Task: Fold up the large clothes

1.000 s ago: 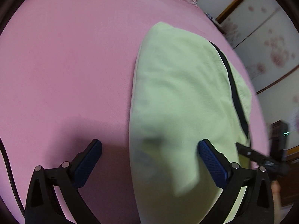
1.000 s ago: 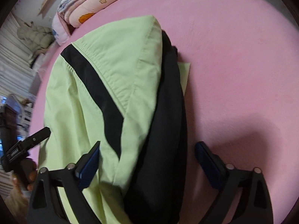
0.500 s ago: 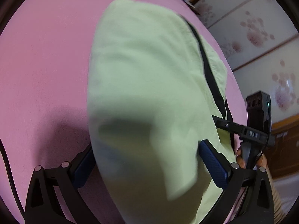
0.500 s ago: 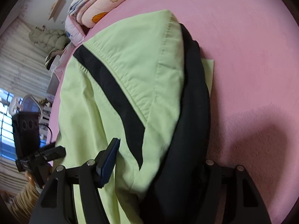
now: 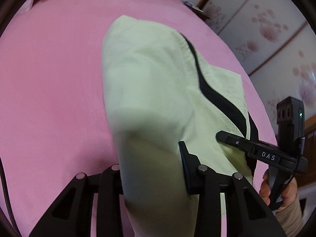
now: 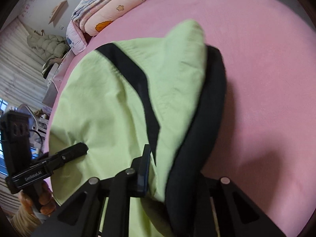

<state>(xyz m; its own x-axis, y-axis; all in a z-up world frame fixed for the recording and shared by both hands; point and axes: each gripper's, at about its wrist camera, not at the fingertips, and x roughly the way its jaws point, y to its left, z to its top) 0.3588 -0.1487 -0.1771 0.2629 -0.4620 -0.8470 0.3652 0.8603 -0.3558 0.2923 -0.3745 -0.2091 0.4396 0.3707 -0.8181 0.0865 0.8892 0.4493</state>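
Since a sec ago both claws went from wide open w/ pads on either side of the cloth to clamped on it, and the near end has come up off the bed. My left gripper [image 5: 152, 169] is clenched on the pale green near corner of the garment [image 5: 150, 75]; my right gripper [image 6: 167, 169] is clenched on the near edge where the black trim [image 6: 205, 118] bunches up. Cloth fills the gap between each pair of fingers, so both grasps look solid.

The garment lies lengthwise on the pink bed [image 5: 49, 79], near end lifted toward me, far end flat on the sheet and pointing at the far edge, where the folded quilts [image 6: 102, 13] are stacked.

Step, imo: start of a lengthwise fold, near hem picked up. Next move calls for carrying both corners fwd together, level, keeping the hem taut between the claws, and laying it down on the far end w/ edges matched; the black side is thicker, so it may sag or slip.

Writing: "DAS" on the right unit's arm, seen from the left cam; the left unit reads roughly "GenRobot.AI", too small to be sure.
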